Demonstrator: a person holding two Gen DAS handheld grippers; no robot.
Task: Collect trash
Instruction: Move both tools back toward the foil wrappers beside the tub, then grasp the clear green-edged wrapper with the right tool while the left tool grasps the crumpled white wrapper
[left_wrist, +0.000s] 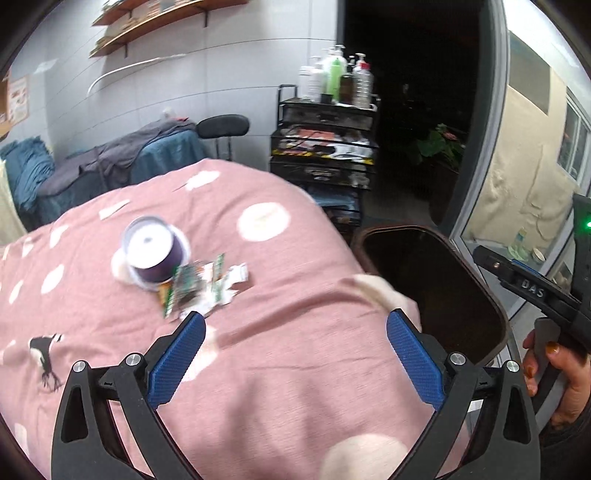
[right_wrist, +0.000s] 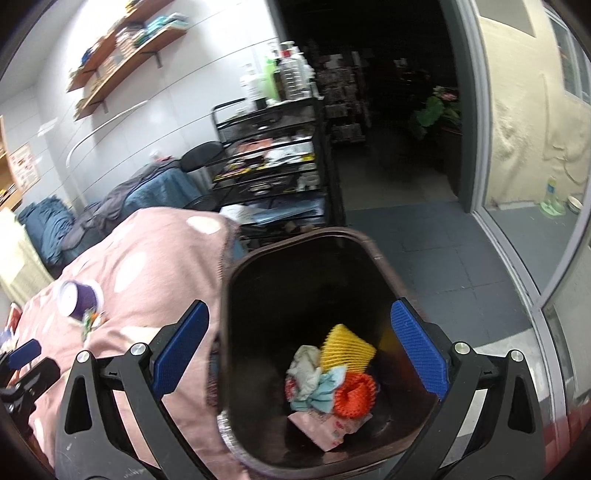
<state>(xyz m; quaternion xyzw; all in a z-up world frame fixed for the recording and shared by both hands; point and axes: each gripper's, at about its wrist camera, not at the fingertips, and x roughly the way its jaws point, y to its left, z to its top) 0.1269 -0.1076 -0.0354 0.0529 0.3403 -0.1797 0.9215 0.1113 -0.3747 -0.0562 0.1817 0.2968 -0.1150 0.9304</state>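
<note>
A pile of torn green and white wrappers (left_wrist: 201, 286) lies on the pink dotted bedcover (left_wrist: 258, 369), beside a purple spool (left_wrist: 155, 251). My left gripper (left_wrist: 295, 325) is open and empty, just short of the wrappers. A dark brown trash bin (right_wrist: 258, 280) stands by the bed's edge and also shows in the left wrist view (left_wrist: 436, 288). In the bin lie a yellow foam net (right_wrist: 345, 349), an orange foam net (right_wrist: 354, 395), crumpled paper (right_wrist: 306, 369) and a pink packet (right_wrist: 325, 428). My right gripper (right_wrist: 299, 317) is open and empty above the bin's mouth.
A black wire cart (left_wrist: 325, 144) with bottles on top stands behind the bed. A dark doorway and a glass door (right_wrist: 517, 240) are to the right. A blue-covered couch (left_wrist: 110, 166) is at the back left. The spool and wrappers also show in the right wrist view (right_wrist: 79, 297).
</note>
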